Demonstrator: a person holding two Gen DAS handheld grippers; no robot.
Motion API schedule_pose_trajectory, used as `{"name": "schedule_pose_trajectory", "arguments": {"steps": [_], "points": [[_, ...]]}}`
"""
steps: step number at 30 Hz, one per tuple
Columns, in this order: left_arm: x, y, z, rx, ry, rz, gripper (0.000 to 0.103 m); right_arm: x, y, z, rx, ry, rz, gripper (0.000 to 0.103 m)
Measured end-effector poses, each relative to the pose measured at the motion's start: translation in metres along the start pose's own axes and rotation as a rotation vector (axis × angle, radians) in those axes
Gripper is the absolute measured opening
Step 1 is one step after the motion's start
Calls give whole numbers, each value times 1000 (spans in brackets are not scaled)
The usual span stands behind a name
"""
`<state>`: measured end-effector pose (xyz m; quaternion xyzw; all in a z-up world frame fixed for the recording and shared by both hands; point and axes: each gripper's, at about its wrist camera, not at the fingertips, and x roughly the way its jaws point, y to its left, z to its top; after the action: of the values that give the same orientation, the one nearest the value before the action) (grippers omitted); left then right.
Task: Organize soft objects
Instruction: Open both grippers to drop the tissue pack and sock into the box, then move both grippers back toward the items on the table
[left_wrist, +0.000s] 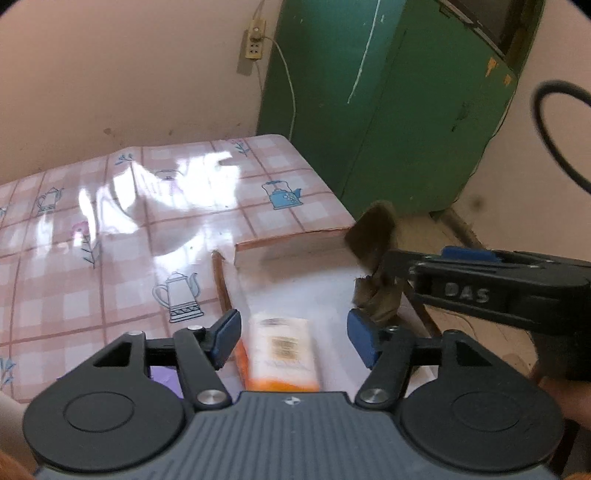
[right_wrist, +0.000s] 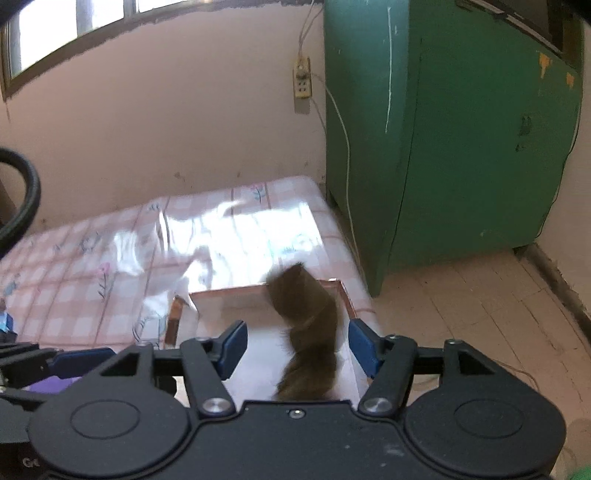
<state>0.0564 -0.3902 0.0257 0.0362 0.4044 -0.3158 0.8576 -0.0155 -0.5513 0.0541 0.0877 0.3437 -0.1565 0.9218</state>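
A brown furry soft thing (right_wrist: 310, 321), blurred, hangs between the blue pads of my right gripper (right_wrist: 298, 347), with a gap on both sides. It is over a shallow box (right_wrist: 229, 290) with a white inside and a copper rim. In the left wrist view the same brown thing (left_wrist: 375, 247) shows at the tip of the right gripper (left_wrist: 393, 271), above the box's (left_wrist: 291, 240) right side. My left gripper (left_wrist: 294, 339) stands open over the box. A blurred orange and white packet (left_wrist: 282, 354) lies between its pads without touching them.
The box sits at the near right corner of a table under a glossy pink checked cloth (left_wrist: 110, 221) with teapot prints. A green cabinet (right_wrist: 461, 147) stands close behind on the right, with tiled floor (right_wrist: 461, 314) beside it. A purple thing (right_wrist: 48, 386) shows at the left.
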Motion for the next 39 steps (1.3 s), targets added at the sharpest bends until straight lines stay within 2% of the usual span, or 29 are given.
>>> {"name": "schedule_pose_trajectory", "arguments": {"steps": [2, 7, 10, 15, 18, 20, 30, 39], "points": [[-4, 3, 1, -10, -10, 8, 67, -10, 0, -2, 7, -16, -1, 74], [-20, 11, 3, -13, -9, 84, 70, -29, 2, -2, 35, -56, 19, 79], [-33, 18, 0, 4, -15, 132, 72, -43, 14, -4, 40, -62, 10, 80], [-49, 33, -5, -9, -7, 166, 75, -59, 39, -13, 39, -92, 30, 82], [-61, 41, -10, -6, -9, 186, 76, -66, 51, -19, 90, -83, 13, 82], [-68, 46, -13, -12, -13, 193, 77, -69, 60, -22, 102, -85, 34, 82], [-99, 80, -32, -47, -20, 262, 80, -77, 116, -36, 30, -53, 56, 82], [-123, 107, -47, -78, -38, 310, 80, -79, 158, -42, -23, -32, 112, 82]]}}
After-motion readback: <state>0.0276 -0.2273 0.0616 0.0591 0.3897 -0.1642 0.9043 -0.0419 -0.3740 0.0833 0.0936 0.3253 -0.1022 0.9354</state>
